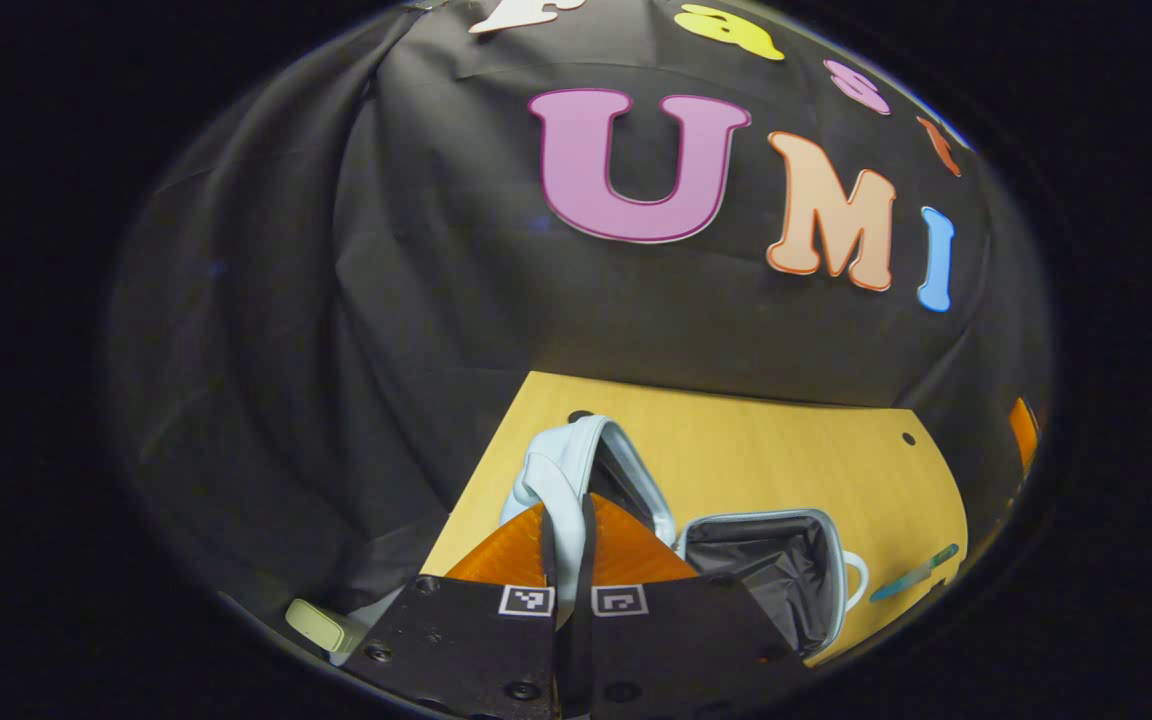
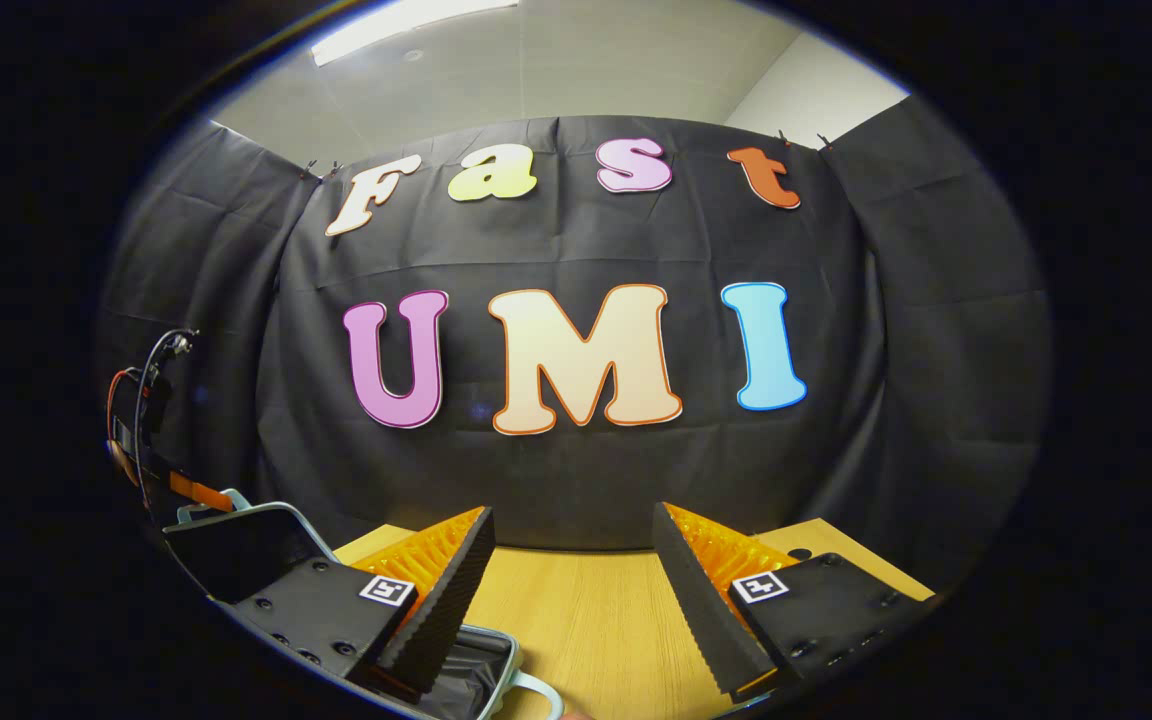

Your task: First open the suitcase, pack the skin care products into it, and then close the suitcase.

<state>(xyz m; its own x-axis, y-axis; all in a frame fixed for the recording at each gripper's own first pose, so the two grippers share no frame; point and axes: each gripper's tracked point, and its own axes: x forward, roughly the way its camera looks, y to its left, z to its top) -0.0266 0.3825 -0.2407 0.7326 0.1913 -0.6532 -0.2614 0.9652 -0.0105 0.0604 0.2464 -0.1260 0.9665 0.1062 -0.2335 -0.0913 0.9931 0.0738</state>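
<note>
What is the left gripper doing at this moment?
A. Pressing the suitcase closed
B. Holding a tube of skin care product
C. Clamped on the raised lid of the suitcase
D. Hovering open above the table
C: in the left gripper view, the left gripper has both orange fingers closed on the pale blue edge of the suitcase lid, which stands upright beside the open, dark-lined base.

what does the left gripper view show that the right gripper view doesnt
Left gripper view: the left gripper shut on the raised suitcase lid, a slim teal item lying on the table, and a pale object at the near edge. Right gripper view: the right gripper open above the table, a ceiling light. Both: the suitcase's dark lined base.
</note>
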